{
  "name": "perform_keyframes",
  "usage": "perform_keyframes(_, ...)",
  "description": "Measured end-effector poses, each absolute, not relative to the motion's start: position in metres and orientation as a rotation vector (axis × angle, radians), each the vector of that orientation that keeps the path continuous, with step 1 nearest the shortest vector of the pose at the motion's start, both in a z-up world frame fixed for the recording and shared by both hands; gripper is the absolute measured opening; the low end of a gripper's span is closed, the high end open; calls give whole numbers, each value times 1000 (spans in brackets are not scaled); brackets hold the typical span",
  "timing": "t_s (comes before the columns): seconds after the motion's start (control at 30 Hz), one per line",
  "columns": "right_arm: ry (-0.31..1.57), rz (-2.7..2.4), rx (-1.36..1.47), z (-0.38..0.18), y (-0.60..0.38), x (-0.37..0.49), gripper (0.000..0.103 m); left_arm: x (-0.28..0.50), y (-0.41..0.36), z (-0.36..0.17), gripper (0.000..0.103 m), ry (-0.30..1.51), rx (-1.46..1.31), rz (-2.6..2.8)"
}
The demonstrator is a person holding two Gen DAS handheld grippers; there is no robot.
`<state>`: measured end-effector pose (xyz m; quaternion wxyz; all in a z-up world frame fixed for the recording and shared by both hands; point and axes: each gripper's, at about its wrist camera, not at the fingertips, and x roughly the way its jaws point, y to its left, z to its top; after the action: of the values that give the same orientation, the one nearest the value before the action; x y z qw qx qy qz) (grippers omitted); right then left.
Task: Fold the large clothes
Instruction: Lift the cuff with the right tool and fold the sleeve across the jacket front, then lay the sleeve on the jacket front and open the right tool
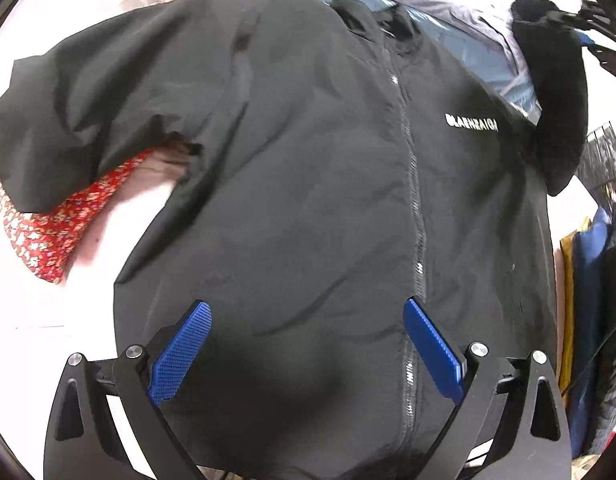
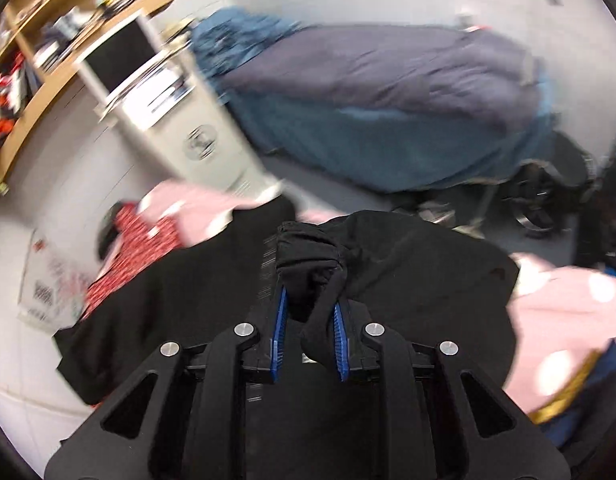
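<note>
A black zip jacket [image 1: 316, 168] with a white chest logo [image 1: 471, 122] lies front up on the white table [image 1: 35, 340]. Its left sleeve [image 1: 67, 120] is spread out flat. My left gripper [image 1: 308, 312] is open and empty, hovering over the jacket's lower hem beside the zipper [image 1: 412, 184]. My right gripper [image 2: 310, 308] is shut on the jacket's black sleeve cuff [image 2: 308, 256] and holds the right sleeve [image 1: 556, 92] lifted above the jacket body [image 2: 408, 280]. The right gripper also shows at the top right of the left wrist view [image 1: 588, 28].
A red floral garment [image 1: 55, 232] lies under the left sleeve. A blue-grey padded garment [image 2: 380, 92] is heaped behind the jacket. A pink dotted cloth [image 2: 568, 320] lies at the right. A white cabinet [image 2: 167, 100] and wooden shelves [image 2: 35, 60] stand at the back left.
</note>
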<state>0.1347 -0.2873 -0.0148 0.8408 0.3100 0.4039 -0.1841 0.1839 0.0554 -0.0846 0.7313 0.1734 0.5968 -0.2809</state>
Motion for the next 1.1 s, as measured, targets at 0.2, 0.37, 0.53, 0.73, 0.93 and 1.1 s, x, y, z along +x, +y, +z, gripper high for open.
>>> perform_keyframes(0.2, 982, -270, 777, -87, -217, 180, 22, 199, 72, -84, 95, 1318, 323, -571)
perform_keyframes(0.37, 1039, -264, 819, -125, -193, 189, 29, 200, 76, -92, 95, 1339, 326, -557)
perform_keyframes(0.53, 1060, -197, 924, -147, -184, 184, 70, 197, 67, -99, 95, 1363, 326, -570)
perform_keyframes(0.73, 1065, -210, 971, -152, -195, 141, 77, 192, 45, -100, 95, 1355, 365, -611)
perform_keyframes(0.93, 1029, -469, 968, -158, -248, 51, 77, 197, 23, -95, 95, 1296, 422, -632)
perform_keyframes(1.1, 1009, -680, 948, -156, -290, -20, 77, 215, -11, -87, 95, 1247, 421, -652)
